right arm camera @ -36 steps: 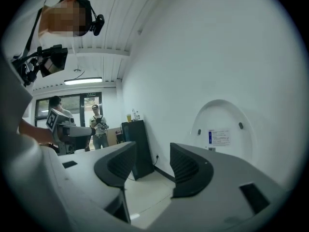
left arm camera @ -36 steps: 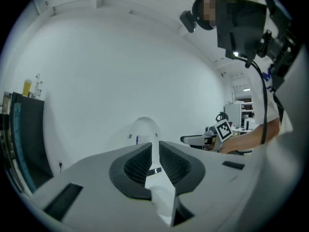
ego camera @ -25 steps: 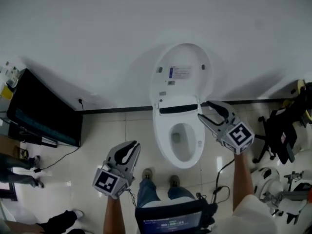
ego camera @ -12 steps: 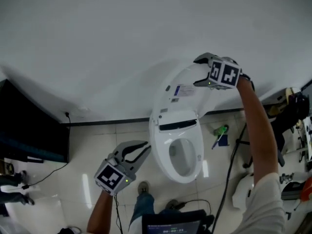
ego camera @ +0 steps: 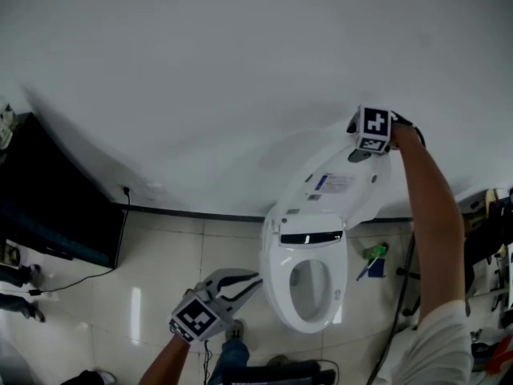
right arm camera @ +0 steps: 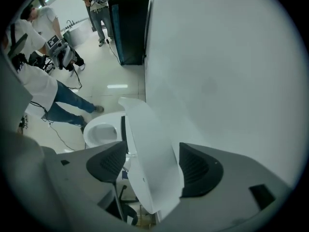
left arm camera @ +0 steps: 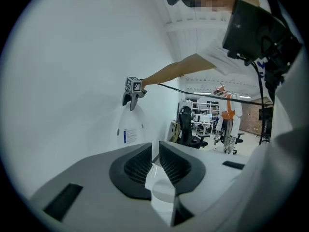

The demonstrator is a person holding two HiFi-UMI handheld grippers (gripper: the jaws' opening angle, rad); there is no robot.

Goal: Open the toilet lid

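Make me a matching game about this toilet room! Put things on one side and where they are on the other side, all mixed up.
Things:
1. lid
2. right gripper
3. left gripper
4. black cabinet

Places:
a. low down, beside the bowl
b. against the wall, far left in the head view
c. raised up behind the bowl
d. at the lid's top edge

Pairs: 1-c, 2-d, 3-a, 4-b.

The right gripper's jaws have just been opening, and the lid's edge is between them.
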